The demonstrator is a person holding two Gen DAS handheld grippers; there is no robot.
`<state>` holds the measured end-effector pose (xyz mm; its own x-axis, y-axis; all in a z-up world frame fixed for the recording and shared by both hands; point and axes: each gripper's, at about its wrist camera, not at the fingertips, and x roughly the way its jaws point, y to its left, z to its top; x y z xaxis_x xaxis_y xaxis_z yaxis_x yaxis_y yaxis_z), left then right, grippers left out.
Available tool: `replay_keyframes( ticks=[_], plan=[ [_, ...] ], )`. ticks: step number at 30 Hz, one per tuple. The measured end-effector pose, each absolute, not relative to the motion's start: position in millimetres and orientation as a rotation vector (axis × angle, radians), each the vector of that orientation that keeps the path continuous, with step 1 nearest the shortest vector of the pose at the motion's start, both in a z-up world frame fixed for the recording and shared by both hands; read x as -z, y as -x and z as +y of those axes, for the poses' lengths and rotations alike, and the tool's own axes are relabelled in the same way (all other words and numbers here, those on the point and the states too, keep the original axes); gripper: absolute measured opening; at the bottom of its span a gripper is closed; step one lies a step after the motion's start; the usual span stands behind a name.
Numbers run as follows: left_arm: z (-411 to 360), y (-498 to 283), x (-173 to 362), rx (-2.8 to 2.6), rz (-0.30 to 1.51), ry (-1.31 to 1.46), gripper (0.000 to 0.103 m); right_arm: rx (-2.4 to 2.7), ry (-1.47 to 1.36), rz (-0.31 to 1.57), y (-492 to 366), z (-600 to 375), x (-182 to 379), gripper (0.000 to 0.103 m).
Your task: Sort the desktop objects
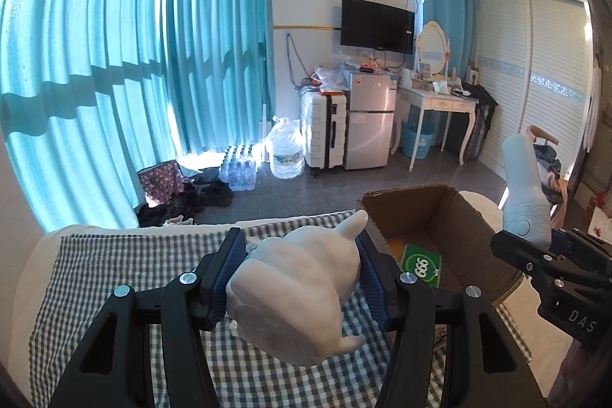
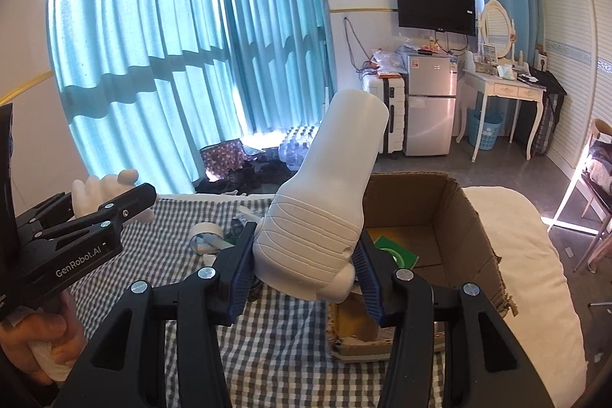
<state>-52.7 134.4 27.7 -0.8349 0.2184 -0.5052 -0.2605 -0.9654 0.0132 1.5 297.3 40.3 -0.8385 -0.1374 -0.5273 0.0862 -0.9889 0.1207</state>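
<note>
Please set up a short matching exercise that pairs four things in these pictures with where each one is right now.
Things:
1. white figurine
2. white ribbed bottle
3. green card
4. roll of tape

Places:
A. lying on the checked cloth
B. clamped in the right gripper
C. inside the cardboard box
D. clamped in the left gripper

Pairs: 1-D, 2-B, 3-C, 4-A

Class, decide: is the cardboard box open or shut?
Open: the cardboard box shows its bare inside, with a green packet lying on its floor.
</note>
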Motion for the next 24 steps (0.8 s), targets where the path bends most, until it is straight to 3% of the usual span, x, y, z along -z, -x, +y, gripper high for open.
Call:
replay_keyframes(
  ticks=[24],
  plan=[
    [263,86,3,-2.614,0.251,0.785,0.058,2.999,-0.96,-0.262,22,397,-1,0.048]
  ],
)
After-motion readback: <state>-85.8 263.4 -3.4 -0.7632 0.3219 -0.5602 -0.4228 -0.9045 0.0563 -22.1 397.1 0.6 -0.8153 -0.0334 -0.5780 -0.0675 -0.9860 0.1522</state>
